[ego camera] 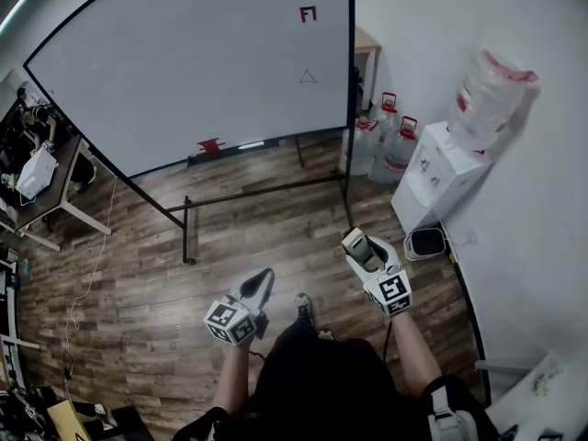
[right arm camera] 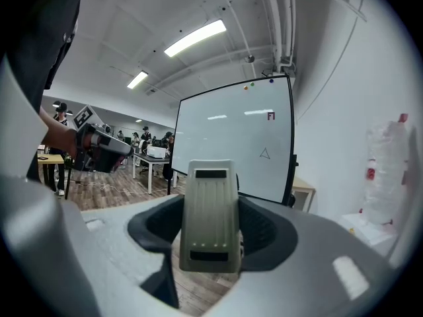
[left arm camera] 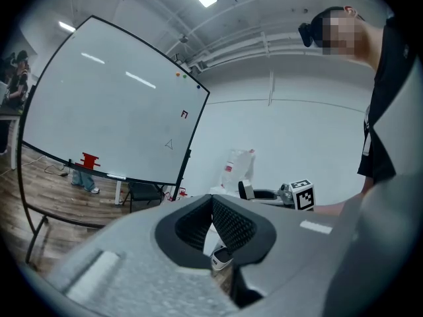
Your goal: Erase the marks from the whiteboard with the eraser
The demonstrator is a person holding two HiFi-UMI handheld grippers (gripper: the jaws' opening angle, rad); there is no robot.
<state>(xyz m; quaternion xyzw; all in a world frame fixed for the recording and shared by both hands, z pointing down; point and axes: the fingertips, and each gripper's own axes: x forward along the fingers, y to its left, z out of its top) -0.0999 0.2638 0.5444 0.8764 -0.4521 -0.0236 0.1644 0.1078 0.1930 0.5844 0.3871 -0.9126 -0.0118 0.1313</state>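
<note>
The whiteboard (ego camera: 184,72) stands on a black frame ahead of me, well beyond both grippers. It bears a small red mark (ego camera: 308,14) near its top right and a thin drawn triangle (ego camera: 308,77) below that. The right gripper view shows the same board (right arm camera: 231,150), red mark (right arm camera: 270,116) and triangle (right arm camera: 264,154). My right gripper (ego camera: 354,242) is shut on a grey-beige eraser (right arm camera: 210,216), which fills the space between its jaws. My left gripper (ego camera: 262,283) is held low at the left, shut and empty (left arm camera: 213,203). Both hang over the wooden floor.
A red object (ego camera: 210,145) sits on the board's tray. A white water dispenser (ego camera: 441,173), water bottles (ego camera: 390,141) and a small bin (ego camera: 427,242) stand along the right wall. A desk (ego camera: 46,186) is at the left. The board's black legs (ego camera: 186,228) reach across the floor.
</note>
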